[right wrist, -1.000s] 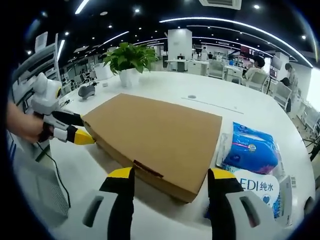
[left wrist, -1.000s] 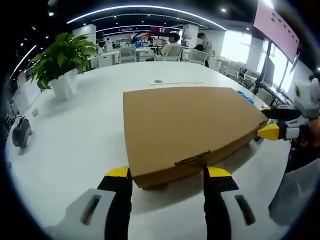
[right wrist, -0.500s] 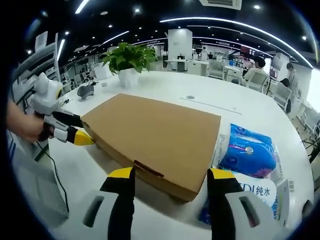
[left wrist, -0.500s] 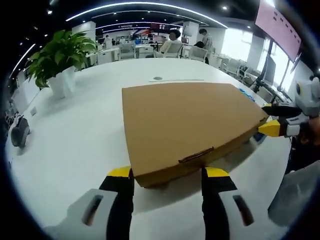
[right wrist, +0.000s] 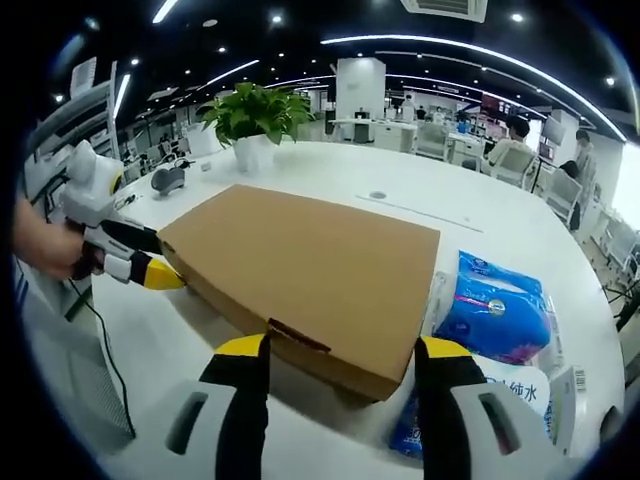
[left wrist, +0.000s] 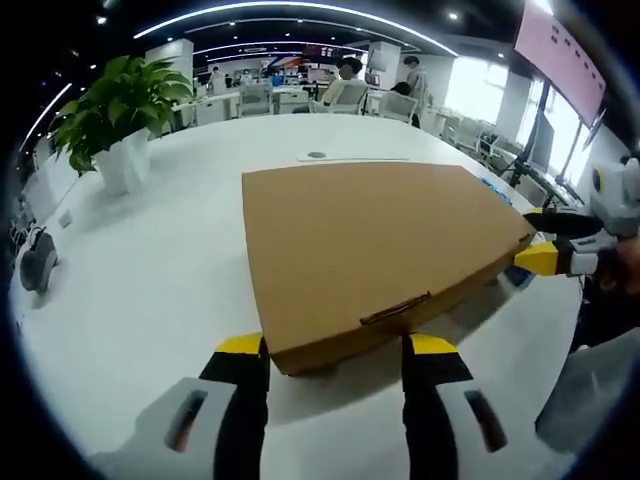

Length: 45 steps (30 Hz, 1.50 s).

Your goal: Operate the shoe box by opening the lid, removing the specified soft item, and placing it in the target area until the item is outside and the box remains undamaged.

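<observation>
While the lid remains down, items stand as follows:

- white table (left wrist: 130, 290); bare across left of left gripper view; bears everything listed
- shoe box (left wrist: 370, 245); flat brown cardboard, lid shut, centre frame in both views; tuck tab (left wrist: 395, 308) on near edge; soft item presumably inside, unseen
- potted plant (left wrist: 115, 115); upper left, well apart from box
- blue tissue packs (right wrist: 495, 315); right of right gripper view, just beside box
- left gripper (left wrist: 335, 355); jaws open, straddling near box corner, bottom centre
- right gripper (right wrist: 340, 355); jaws open at opposite corner, bottom centre
- risk, judged: prying at corners rather than tab may crease or tear cardboard; uneven lifting may slide box into packs
</observation>
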{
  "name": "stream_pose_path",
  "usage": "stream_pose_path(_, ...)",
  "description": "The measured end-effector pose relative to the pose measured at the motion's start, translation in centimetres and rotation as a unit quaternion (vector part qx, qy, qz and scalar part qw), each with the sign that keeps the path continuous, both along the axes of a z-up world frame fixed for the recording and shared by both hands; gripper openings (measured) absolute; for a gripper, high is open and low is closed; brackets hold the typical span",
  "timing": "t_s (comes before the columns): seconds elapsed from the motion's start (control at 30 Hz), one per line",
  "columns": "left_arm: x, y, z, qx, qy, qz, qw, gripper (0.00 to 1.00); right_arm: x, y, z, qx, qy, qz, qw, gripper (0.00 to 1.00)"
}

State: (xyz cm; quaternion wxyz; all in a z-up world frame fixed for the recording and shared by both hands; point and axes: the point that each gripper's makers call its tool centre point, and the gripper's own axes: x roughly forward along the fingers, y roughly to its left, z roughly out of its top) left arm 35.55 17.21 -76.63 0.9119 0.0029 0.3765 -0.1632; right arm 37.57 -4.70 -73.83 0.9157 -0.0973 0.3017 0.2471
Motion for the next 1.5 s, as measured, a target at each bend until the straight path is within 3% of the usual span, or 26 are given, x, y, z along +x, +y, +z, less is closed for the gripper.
stream_pose_path(0.63,1.0,0.5,-0.3,0.013,0.006,-0.012,0.9998,0.49,0.9,-0.1,-0.4,0.003,0.021,-0.005,0.9998,0.55)
stream_pose_path(0.97,1.3,0.6,-0.3,0.001,0.012,-0.009,0.9999,0.48,0.9,-0.2,-0.3,-0.001,0.022,-0.004,0.9998,0.52)
stream_pose_path(1.13,1.6,1.1,-0.5,0.025,0.017,-0.022,0.9993,0.43,0.8,-0.2,-0.2,-0.002,0.02,-0.007,0.9998,0.51)
stream_pose_path(1.4,1.6,1.3,-0.2,-0.002,0.022,-0.006,0.9998,0.43,0.6,0.0,-0.4,-0.005,0.023,-0.007,0.9997,0.53)
stream_pose_path(1.5,1.3,1.3,0.3,-0.023,0.017,0.01,0.9996,0.53,0.4,-0.7,-0.6,-0.018,0.033,-0.018,0.9991,0.61)
